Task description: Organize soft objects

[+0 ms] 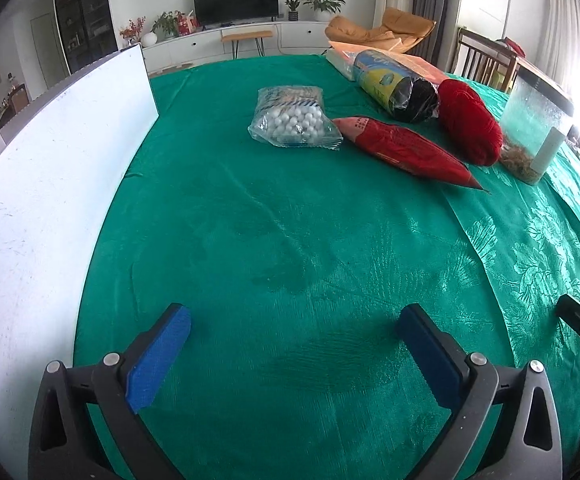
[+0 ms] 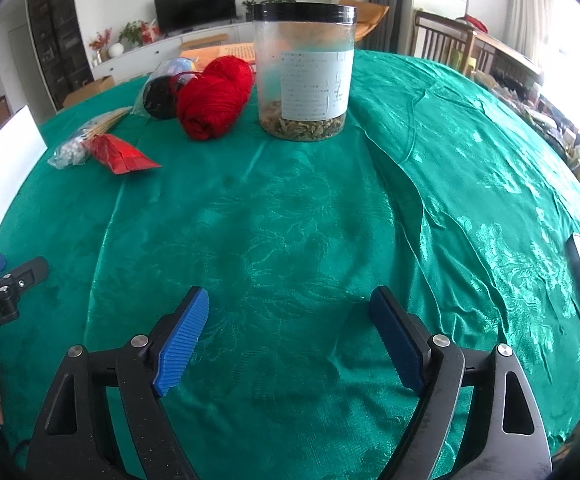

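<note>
Left wrist view: left gripper (image 1: 292, 354) hovers spread and empty over the green tablecloth (image 1: 250, 220); right gripper (image 2: 289, 334) likewise. Far ahead lie the bag of white balls (image 1: 292, 118), red packet (image 1: 406, 150), black yarn in its wrapper (image 1: 400, 88) and red yarn skein (image 1: 470, 122). Approach low and pinch each soft item mid-body. Rightmost, the lidded clear jar (image 2: 304, 72) holds dried bits at its bottom.

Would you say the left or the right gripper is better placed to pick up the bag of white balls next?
Probably left. The bag of white balls lies nearly straight ahead of the open left gripper. From the open right gripper it sits far left, partly behind the red packet.
</note>
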The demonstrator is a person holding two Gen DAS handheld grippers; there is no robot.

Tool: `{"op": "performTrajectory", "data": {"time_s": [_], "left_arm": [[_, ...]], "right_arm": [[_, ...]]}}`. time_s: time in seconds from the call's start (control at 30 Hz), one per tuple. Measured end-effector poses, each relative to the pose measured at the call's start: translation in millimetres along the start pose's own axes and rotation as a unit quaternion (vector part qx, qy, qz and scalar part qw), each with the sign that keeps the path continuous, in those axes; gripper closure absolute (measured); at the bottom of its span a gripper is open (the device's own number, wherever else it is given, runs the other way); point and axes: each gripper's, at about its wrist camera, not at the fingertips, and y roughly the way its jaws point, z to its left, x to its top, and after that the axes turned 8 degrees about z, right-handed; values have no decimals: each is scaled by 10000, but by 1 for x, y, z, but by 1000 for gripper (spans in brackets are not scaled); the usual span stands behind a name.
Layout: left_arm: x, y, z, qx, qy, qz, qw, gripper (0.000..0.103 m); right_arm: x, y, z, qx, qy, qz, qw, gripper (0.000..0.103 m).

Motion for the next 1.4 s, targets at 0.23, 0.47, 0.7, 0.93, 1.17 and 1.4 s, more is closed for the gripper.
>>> {"op": "performTrajectory", "data": {"time_s": [0.23, 0.47, 0.7, 0.93, 1.17, 1.4], "left_arm": [[0, 0, 0, -3, -1, 0, 10000, 0], [0, 0, 0, -10, 44, 3, 10000, 0], [-9, -7, 8, -40, 167, -17, 9999, 0], [-8, -6, 8, -20, 111, -23, 9999, 0], [-8, -6, 8, -21, 108, -24, 9999, 0], [-8, -6, 8, -20, 104, -25, 9999, 0]], "right_arm": [[0, 0, 0, -4, 1, 0, 10000, 18], [0, 0, 0, -1, 0, 4, 10000, 17], [0, 0, 0, -2, -3, 6, 10000, 17], [13, -3, 7, 331, -215, -95, 9992, 17], [104, -1, 84, -116, -1853, -690, 9802, 20], [140, 58, 129, -1349, -2761, -426, 9507, 25]]}}
